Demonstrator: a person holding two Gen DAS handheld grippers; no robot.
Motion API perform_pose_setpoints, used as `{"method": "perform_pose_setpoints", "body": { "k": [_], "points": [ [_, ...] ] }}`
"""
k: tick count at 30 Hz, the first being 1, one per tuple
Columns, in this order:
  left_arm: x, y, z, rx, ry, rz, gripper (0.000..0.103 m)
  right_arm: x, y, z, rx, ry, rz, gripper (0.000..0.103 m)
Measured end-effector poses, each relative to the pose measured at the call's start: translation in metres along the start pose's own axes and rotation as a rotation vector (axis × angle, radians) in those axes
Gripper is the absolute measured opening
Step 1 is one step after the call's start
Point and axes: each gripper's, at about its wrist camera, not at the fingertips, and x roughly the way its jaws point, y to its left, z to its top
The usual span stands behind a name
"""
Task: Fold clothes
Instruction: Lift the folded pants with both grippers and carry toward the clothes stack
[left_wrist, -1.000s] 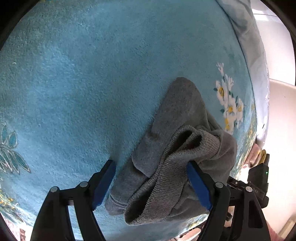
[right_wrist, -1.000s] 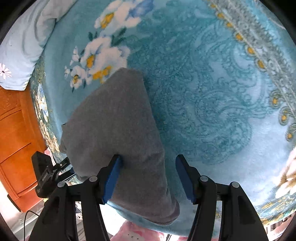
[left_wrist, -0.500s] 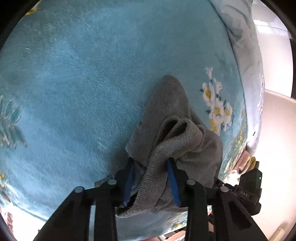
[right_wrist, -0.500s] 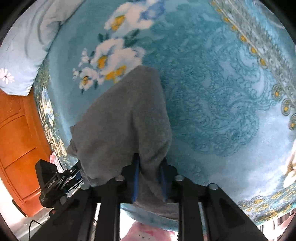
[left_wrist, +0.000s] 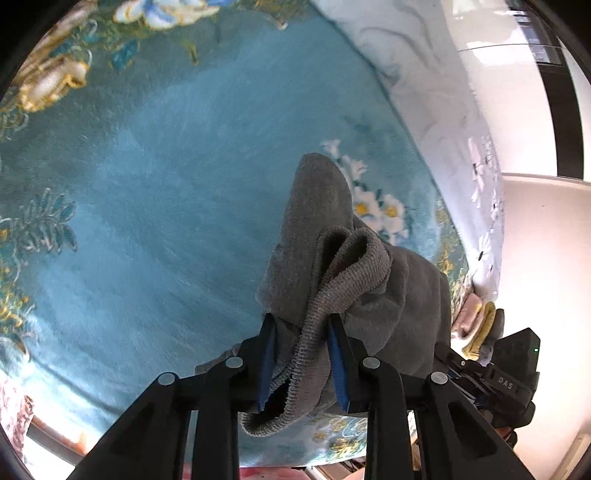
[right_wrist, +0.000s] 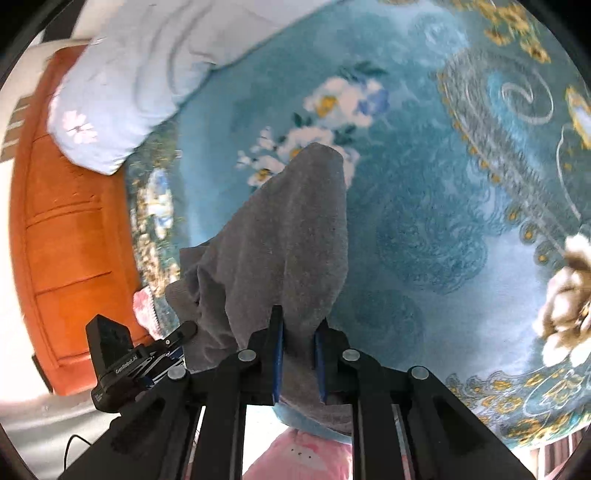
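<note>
Grey knit garment (left_wrist: 325, 221) hangs bunched between the two tools, its far tip lying on the teal floral blanket (left_wrist: 155, 192) near a printed cluster of white and yellow flowers, close to the blanket's edge where a pale blue pillow (right_wrist: 147, 62) lies.

The left gripper (left_wrist: 301, 354) reaches forward and down toward the blanket from its near edge. Its blue pads (left_wrist: 266, 354) are drawn close together and clamp the ribbed hem of the garment, which loops up in a rounded fold just ahead of the fingers and trails down past them in a hanging curl. The rest of the cloth slumps to the right of this tool, toward the blanket's right edge, where the body of the other tool shows beyond it.

The right gripper (right_wrist: 298, 354) points the same way, tilted down at the blanket from above its near edge. Its pads (right_wrist: 277, 354) are also nearly together, pinching a smooth stretch of the grey fabric (right_wrist: 295, 229) that rises from the fingers as a long tapering panel toward the flower print. A looser flap of the cloth sags off to the left of this tool, over the blanket's left edge, with an orange wooden cabinet (right_wrist: 66, 236) beyond it. The black body of the left tool shows low at the left of the right wrist view.

Something pink (right_wrist: 299, 458) shows below the blanket's near edge, under the right tool.
</note>
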Motion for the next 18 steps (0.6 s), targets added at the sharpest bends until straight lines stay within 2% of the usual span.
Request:
{"method": "perform_pose_setpoints", "body": {
  "k": [9, 14, 18],
  "points": [
    [-0.054, -0.034, -0.049, -0.012, -0.147, 0.001, 0.028, -0.044, 0.016, -0.004, -0.177, 0.002, 0.068, 0.014],
    [-0.071, -0.042, -0.069, -0.013, -0.162, -0.012, 0.028, -0.062, 0.018, -0.014, -0.219, -0.006, 0.086, 0.014],
    [-0.074, -0.053, -0.069, 0.024, -0.151, -0.018, 0.028, -0.077, 0.016, -0.028, -0.215, -0.031, 0.092, 0.014]
  ]
}}
